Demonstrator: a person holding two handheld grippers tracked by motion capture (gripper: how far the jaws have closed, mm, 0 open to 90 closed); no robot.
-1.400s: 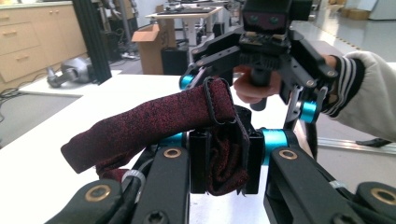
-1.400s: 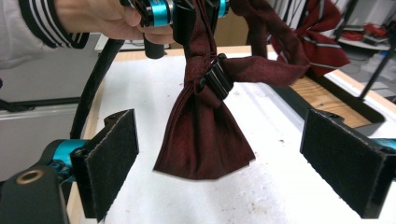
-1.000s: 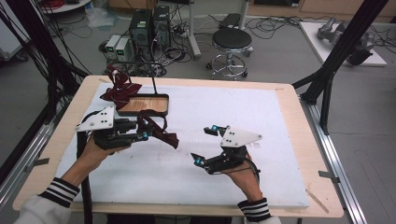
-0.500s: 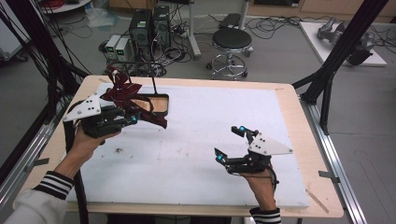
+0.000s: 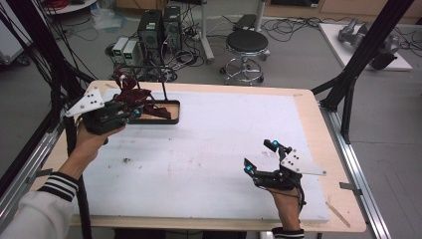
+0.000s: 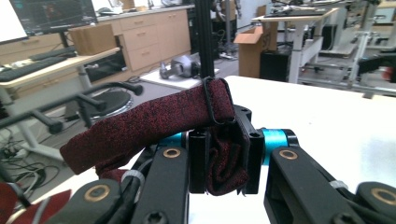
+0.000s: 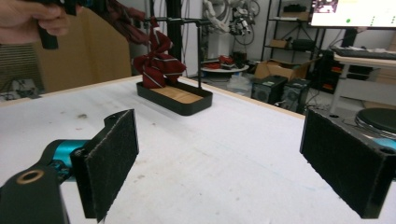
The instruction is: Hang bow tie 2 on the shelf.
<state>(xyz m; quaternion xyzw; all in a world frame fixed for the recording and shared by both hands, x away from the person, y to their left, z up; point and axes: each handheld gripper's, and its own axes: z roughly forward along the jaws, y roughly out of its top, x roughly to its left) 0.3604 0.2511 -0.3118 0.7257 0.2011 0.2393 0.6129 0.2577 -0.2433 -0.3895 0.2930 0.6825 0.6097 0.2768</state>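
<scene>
Two pairs of tongs are held over a white-covered worktop (image 5: 214, 149) with a pale wooden edge. The left tongs (image 5: 130, 112) are seen at the far left of the high view, clamped on a dark red fabric strap (image 6: 144, 128); in the left gripper view the strap is pinched between the two black jaws, folded there, with a black slide buckle (image 6: 217, 100) looped round it just above the jaws and one end reaching away to the left. The strap is carried above the worktop, close beside a black tray with a wooden floor (image 5: 166, 113) that rests near the far left corner. From the tray a black rod stand (image 5: 164, 89) rises, and a dark red striped necktie (image 7: 156, 65) is draped from its crossbar down into the tray. The right tongs (image 5: 259, 157) are held near the front right of the worktop, well apart from the tray, with the jaws spread wide and nothing between them; the foam-faced pads (image 7: 114, 154) are shown apart in the right gripper view. No brand, label or legible writing can be made out on the strap, the tray or the tongs.
</scene>
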